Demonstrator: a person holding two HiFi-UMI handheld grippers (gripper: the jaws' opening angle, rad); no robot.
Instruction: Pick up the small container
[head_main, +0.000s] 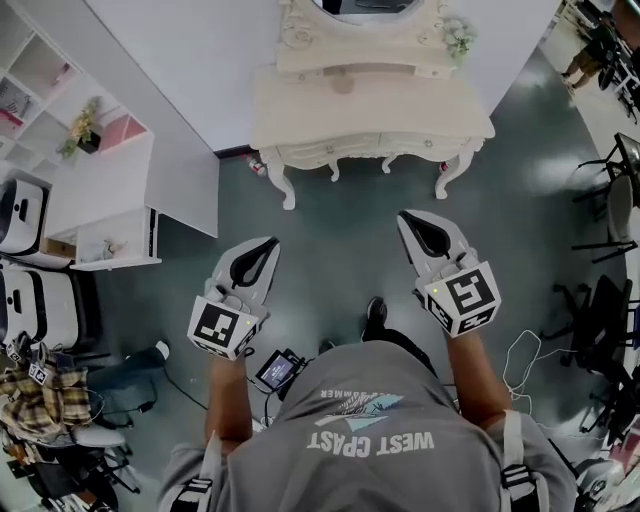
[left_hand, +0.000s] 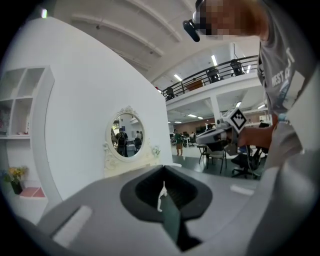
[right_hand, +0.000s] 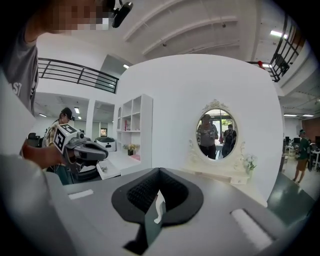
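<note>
A cream dressing table with an oval mirror stands against the white wall ahead of me. A small pale object sits on its top near the mirror base; I cannot tell whether it is the small container. My left gripper and right gripper hover side by side over the dark floor, well short of the table. Both point toward it with jaws together and nothing between them. The left gripper shows its jaws meeting at a thin seam, as does the right gripper.
A white shelf unit with a small flower pot stands at the left. A chair with plaid cloth is at lower left. Office chairs and a floor cable are at the right. Flowers sit on the table's right end.
</note>
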